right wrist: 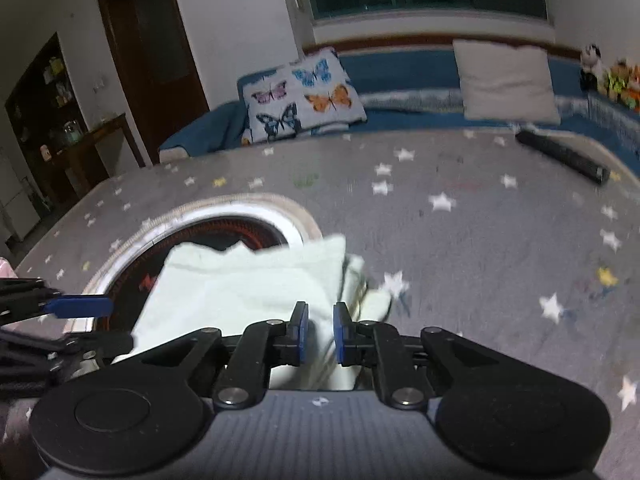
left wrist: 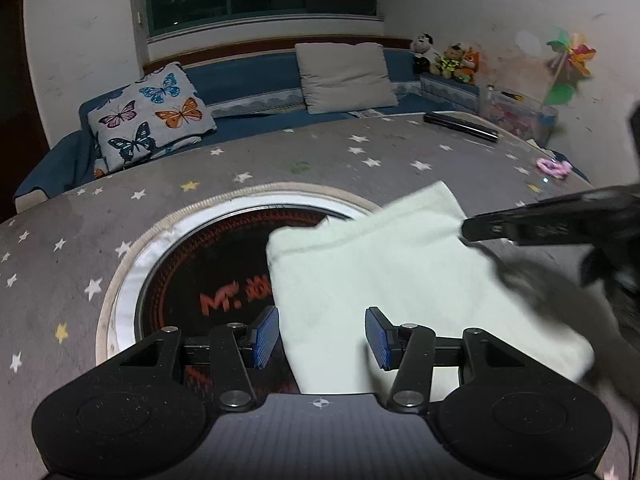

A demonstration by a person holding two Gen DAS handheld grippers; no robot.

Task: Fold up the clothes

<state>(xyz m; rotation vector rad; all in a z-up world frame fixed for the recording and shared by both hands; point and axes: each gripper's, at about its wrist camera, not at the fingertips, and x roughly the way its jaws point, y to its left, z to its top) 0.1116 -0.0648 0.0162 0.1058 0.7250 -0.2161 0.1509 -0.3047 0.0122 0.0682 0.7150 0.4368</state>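
Note:
A folded pale cloth (left wrist: 384,280) lies on the grey star-patterned table cover, partly over the round dark hotplate (left wrist: 208,276). My left gripper (left wrist: 322,338) is open, its blue pads on either side of the cloth's near left edge. My right gripper (right wrist: 321,332) has its blue pads close together over the cloth's (right wrist: 248,284) right edge; whether they pinch the fabric I cannot tell. The right gripper's finger also shows in the left wrist view (left wrist: 520,230) at the cloth's far right edge. The left gripper shows in the right wrist view (right wrist: 78,306).
A black stick-like object (left wrist: 460,126) lies at the table's far right, a pink ring toy (left wrist: 554,167) beside it. Behind the table are a blue sofa with a butterfly cushion (left wrist: 150,114), a grey cushion (left wrist: 346,76) and plush toys (left wrist: 444,58).

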